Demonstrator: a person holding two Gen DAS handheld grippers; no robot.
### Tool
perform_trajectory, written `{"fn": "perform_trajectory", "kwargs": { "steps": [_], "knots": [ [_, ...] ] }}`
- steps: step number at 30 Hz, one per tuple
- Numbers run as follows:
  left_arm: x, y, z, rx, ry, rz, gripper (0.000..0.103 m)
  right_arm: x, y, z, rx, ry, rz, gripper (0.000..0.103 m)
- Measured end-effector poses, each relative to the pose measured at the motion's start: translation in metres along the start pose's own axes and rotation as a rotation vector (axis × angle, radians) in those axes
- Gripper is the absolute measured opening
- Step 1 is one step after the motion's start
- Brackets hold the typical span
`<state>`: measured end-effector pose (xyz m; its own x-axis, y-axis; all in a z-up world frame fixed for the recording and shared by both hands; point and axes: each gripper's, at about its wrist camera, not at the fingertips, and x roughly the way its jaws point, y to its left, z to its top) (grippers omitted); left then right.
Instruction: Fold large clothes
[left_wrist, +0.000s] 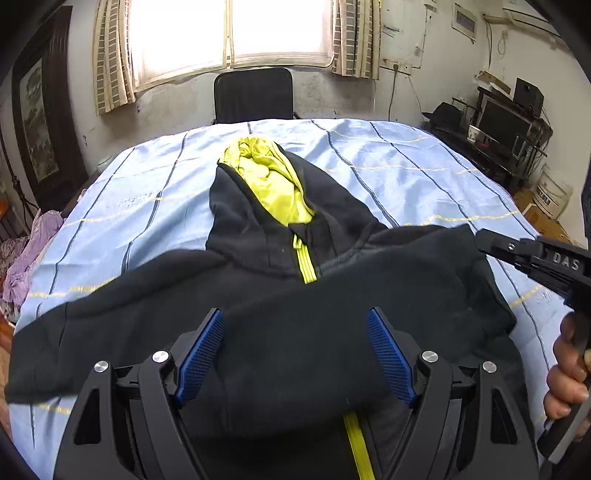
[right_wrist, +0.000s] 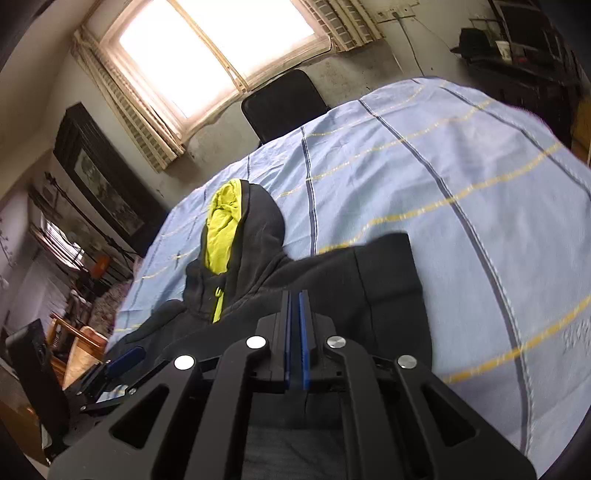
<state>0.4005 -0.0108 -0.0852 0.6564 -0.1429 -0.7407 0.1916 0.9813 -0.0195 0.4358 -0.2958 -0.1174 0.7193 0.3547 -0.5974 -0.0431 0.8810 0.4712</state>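
A black hoodie (left_wrist: 280, 332) with a lime-yellow hood lining (left_wrist: 269, 181) and zipper lies face up on a light-blue striped bed sheet (left_wrist: 388, 166). A black sleeve is folded across its chest and hides the middle of the zipper. My left gripper (left_wrist: 295, 317) hovers open over that sleeve, its blue pads wide apart and not pressing the cloth. The right gripper (left_wrist: 517, 254), held by a hand (left_wrist: 565, 373), hangs over the hoodie's right shoulder. In the right wrist view the right gripper (right_wrist: 294, 295) is shut, with no cloth showing between its pads. The hoodie (right_wrist: 369, 288) lies below it.
A black chair (left_wrist: 253, 94) stands at the bed's far edge under a bright window. Purple clothes (left_wrist: 22, 258) are heaped off the left side. A dark shelf with a monitor (left_wrist: 506, 122) and a white bucket (left_wrist: 554, 192) stand at the right.
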Motion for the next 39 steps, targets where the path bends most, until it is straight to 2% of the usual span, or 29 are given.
{"fn": "perform_trajectory", "kwargs": {
  "steps": [3,6,7,8,9,13,14,15,20,24,29,30,32,34,37,39],
  "knots": [
    [0.019,0.012,0.001,-0.033,0.021,-0.001,0.08,0.024,-0.008,0.005,0.007,-0.008,-0.089,0.005],
    [0.042,0.029,-0.007,-0.078,0.079,-0.014,0.08,0.047,-0.029,0.001,0.076,0.026,-0.092,0.005],
    [0.045,0.031,-0.007,-0.08,0.075,-0.012,0.083,0.054,-0.037,-0.002,0.097,0.037,-0.095,0.0],
    [0.048,0.033,-0.009,-0.072,0.073,0.02,0.086,0.055,-0.043,-0.003,0.115,0.02,-0.07,0.0],
    [0.052,0.035,-0.009,-0.08,0.092,0.011,0.087,0.056,-0.046,-0.002,0.133,0.028,-0.054,0.0],
    [0.054,0.043,-0.008,-0.099,0.093,-0.023,0.089,0.052,-0.043,-0.003,0.113,0.034,-0.07,0.0],
    [0.051,0.044,-0.008,-0.103,0.089,-0.03,0.089,0.048,-0.038,-0.003,0.093,0.031,-0.083,0.0],
    [0.048,0.047,-0.008,-0.109,0.084,-0.035,0.089,0.04,-0.03,-0.004,0.064,0.02,-0.078,0.006],
    [0.019,0.071,-0.007,-0.176,0.04,-0.033,0.089,0.005,0.003,-0.015,-0.017,0.003,0.001,0.006],
    [-0.006,0.098,-0.012,-0.233,0.026,-0.013,0.089,-0.002,0.023,-0.04,-0.077,0.074,0.02,0.007],
    [-0.047,0.148,-0.04,-0.294,-0.007,0.087,0.089,0.012,0.012,-0.062,-0.017,0.185,0.016,0.009],
    [-0.054,0.16,-0.047,-0.314,-0.014,0.11,0.089,0.018,0.006,-0.066,0.008,0.21,0.024,0.006],
    [-0.067,0.184,-0.059,-0.364,-0.026,0.145,0.089,0.018,0.0,-0.067,0.033,0.204,0.047,0.002],
    [-0.08,0.214,-0.074,-0.454,-0.037,0.166,0.089,0.017,-0.003,-0.068,0.065,0.214,0.06,0.002],
    [-0.095,0.258,-0.095,-0.614,-0.05,0.161,0.089,0.005,-0.001,-0.07,0.081,0.206,0.079,0.008],
    [-0.102,0.283,-0.11,-0.717,-0.059,0.153,0.088,-0.01,0.007,-0.071,0.041,0.171,0.088,0.01]
  ]
}}
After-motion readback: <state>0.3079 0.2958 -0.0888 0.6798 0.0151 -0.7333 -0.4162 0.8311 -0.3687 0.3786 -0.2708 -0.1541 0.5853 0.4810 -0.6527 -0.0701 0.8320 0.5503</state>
